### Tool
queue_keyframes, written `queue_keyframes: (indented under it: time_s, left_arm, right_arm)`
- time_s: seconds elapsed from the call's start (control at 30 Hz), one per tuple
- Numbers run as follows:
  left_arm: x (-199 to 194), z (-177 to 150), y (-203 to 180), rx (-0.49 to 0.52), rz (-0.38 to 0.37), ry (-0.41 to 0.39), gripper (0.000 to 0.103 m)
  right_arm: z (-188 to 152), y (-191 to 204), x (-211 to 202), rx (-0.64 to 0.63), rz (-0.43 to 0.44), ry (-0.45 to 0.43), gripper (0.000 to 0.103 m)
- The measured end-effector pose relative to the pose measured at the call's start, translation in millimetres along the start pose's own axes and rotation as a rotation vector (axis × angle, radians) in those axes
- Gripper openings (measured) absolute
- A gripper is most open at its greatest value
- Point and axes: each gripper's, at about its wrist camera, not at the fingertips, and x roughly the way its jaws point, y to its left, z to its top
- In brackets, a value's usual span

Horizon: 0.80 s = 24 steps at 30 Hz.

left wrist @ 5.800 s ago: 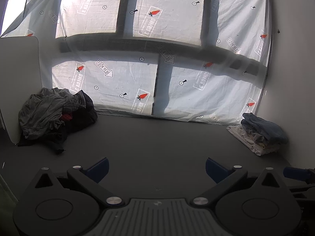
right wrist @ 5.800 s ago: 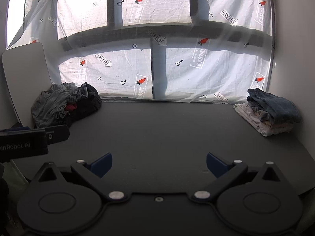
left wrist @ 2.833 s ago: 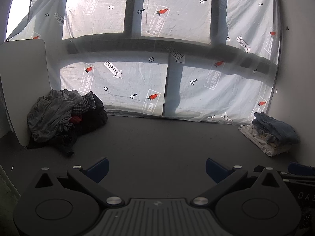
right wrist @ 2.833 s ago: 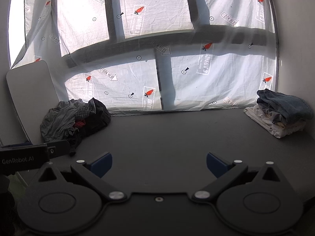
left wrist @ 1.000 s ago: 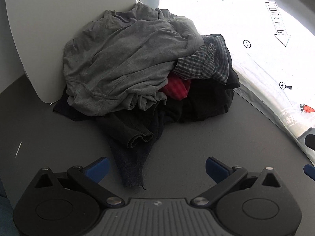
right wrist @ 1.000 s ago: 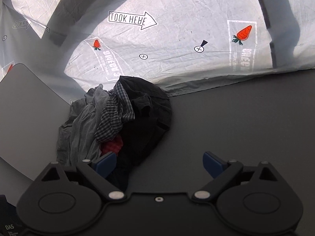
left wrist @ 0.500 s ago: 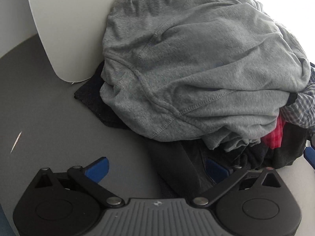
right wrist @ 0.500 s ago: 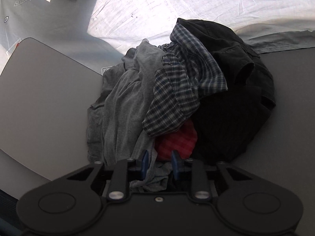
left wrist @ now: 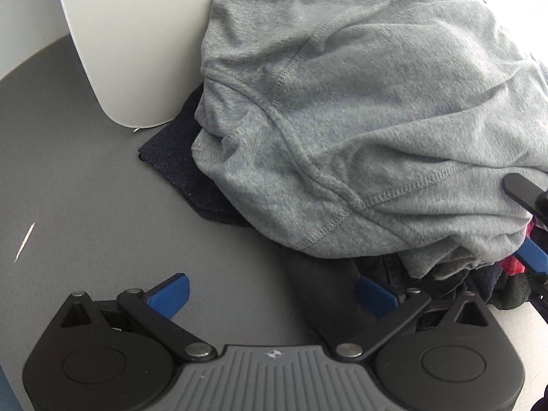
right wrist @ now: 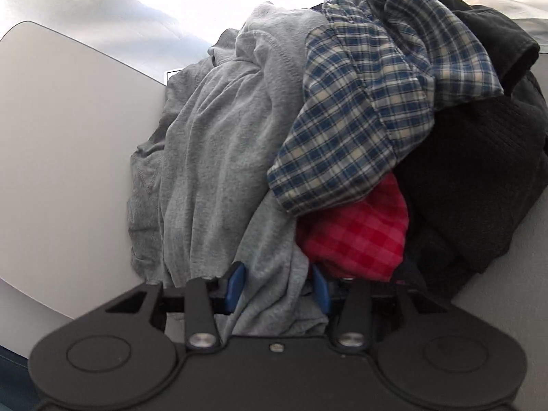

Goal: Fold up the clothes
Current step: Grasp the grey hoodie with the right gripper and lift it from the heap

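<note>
Right claw (right wrist: 278,286): clamped on the grey shirt's (right wrist: 219,157) lower fold.
Left claw (left wrist: 272,293): spread apart, apparently just above the counter (left wrist: 85,205), at the pile's edge.

Left tool (left wrist: 272,293) spread wide at grey shirt (left wrist: 359,109) hem, dark garment (left wrist: 191,174) beneath.

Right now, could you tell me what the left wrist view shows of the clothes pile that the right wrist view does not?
Only the left wrist view shows the open left gripper low over the grey table, a dark navy garment poking out under the pile, and a strip of black fabric between its fingers.

Only the right wrist view shows the blue plaid shirt and the right gripper shut on the grey shirt.

Both show the grey shirt, the white board behind it and the red checked cloth.
</note>
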Motion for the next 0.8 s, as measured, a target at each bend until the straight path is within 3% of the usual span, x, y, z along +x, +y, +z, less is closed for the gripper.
queue_keyframes:
  time_s: [0.03, 0.13, 0.17, 0.53, 0.67, 0.8]
  left_arm:
    - [0.2, -0.6, 1.9, 0.000, 0.000, 0.000, 0.103]
    - [-1.6, -1.6, 4.0, 0.006, 0.004, -0.002, 0.103]
    - [-2.9, -2.9, 4.2, 0.008, 0.003, -0.003, 0.103]
    - [-33.5, -14.1, 24.8, -0.044, 0.006, -0.035, 0.103]
    - [-57.7, -22.4, 22.4, -0.045, 0.001, -0.080, 0.103]
    - [-83.7, -36.1, 8.9, -0.043, -0.028, -0.125, 0.103]
  right_arm:
    - [1.4, 6.4, 3.0, -0.028, 0.001, 0.005, 0.042]
    - [3.4, 20.8, 5.3, -0.081, 0.018, 0.001, 0.014]
    - [3.6, 24.0, 3.5, -0.089, 0.033, -0.008, 0.012]
    - [6.2, 28.4, -101.4, 0.027, 0.413, -0.197, 0.007]
    - [14.4, 28.4, -152.4, 0.087, 0.514, -0.294, 0.007]
    - [22.7, 22.9, -206.0, 0.116, 0.563, -0.409, 0.006]
